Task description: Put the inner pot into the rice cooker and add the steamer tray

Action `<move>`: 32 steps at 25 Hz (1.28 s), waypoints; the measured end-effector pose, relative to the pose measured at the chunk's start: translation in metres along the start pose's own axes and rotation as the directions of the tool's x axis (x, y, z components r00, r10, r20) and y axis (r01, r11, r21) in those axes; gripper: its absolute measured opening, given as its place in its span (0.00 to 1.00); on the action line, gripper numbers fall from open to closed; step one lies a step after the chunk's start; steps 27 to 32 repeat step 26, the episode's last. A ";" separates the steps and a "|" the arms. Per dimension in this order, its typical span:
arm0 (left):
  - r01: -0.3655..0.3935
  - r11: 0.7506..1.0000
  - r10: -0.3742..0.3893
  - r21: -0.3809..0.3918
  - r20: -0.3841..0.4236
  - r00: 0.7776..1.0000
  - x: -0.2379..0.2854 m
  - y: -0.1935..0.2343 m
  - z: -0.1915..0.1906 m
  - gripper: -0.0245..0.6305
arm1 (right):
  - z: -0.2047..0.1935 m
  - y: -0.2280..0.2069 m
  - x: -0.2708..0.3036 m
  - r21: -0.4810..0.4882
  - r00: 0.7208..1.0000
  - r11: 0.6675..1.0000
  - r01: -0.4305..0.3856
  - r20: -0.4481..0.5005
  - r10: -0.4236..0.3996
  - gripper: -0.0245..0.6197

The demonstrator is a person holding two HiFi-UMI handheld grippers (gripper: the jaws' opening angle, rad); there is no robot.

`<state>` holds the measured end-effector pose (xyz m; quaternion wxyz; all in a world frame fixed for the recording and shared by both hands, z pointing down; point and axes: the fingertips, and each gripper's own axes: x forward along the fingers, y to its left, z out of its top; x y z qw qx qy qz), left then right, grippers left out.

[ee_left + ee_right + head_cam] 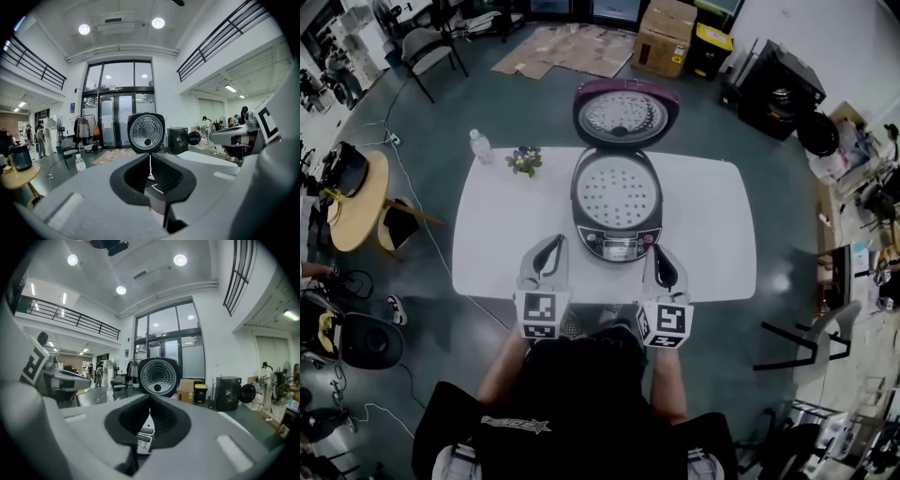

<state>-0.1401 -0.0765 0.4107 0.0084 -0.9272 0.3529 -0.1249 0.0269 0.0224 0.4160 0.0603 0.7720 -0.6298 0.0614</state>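
Observation:
The rice cooker [617, 202] stands on the white table [497, 234] with its lid [625, 114] swung up at the back. A perforated steamer tray [616, 191] lies in its mouth; the inner pot under it is hidden. My left gripper [555, 242] is over the table's front edge, left of the cooker's control panel, shut and empty. My right gripper [660, 251] sits just right of the panel, also shut and empty. The left gripper view has closed tips [150, 155] below the raised lid [146, 132]. The right gripper view has closed tips [150, 395], the lid [159, 376] and the control panel [144, 440].
A water bottle [480, 146] and a small flower pot [524, 160] stand at the table's back left. A round wooden table [356, 202] and chairs are on the left, cardboard boxes [664, 37] behind, a chair [811, 337] to the right.

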 end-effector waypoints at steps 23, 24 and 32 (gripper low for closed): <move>-0.022 1.000 0.022 -0.003 0.002 1.000 -0.004 0.003 0.005 0.06 | 0.007 0.000 0.003 0.008 1.000 1.000 -0.014 -0.003 0.014 0.05; -0.023 1.000 0.023 -0.004 0.000 1.000 -0.004 0.004 0.005 0.06 | 0.007 0.000 0.005 0.007 1.000 1.000 -0.014 -0.003 0.014 0.05; -0.023 1.000 0.023 -0.006 -0.002 1.000 -0.003 0.007 0.004 0.06 | 0.007 0.002 0.007 0.005 1.000 1.000 -0.015 -0.006 0.015 0.05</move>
